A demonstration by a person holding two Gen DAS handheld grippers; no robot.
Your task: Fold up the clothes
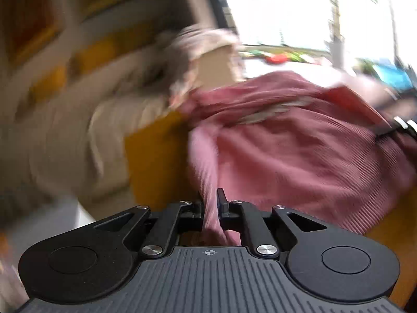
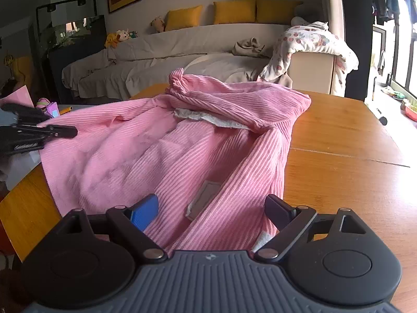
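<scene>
Right wrist view gave the clearest account of progress. At its left edge the left gripper reached onto the side of the pink ribbed garment, its jaws pressed together on a pinch of cloth; its own blurred view showed the same, a strip of pink fabric clamped between the black fingers. The garment lay rumpled on the wooden table, one sleeve or edge thrown across the top and a white lace trim showing under it. No tidy fold was visible, so the work looked to be at an early stage: a first corner taken, with the spreading and every fold apparently left to do. Nearest the camera, the right gripper hung over the hem with its jaws wide apart, pressing on nothing, the cloth and a grey sewn label lying between them.

By count: one pink garment on the table, two grippers, one label. Behind, on the sofa, sat three yellow cushions, and one flowered blanket hung over its arm.
</scene>
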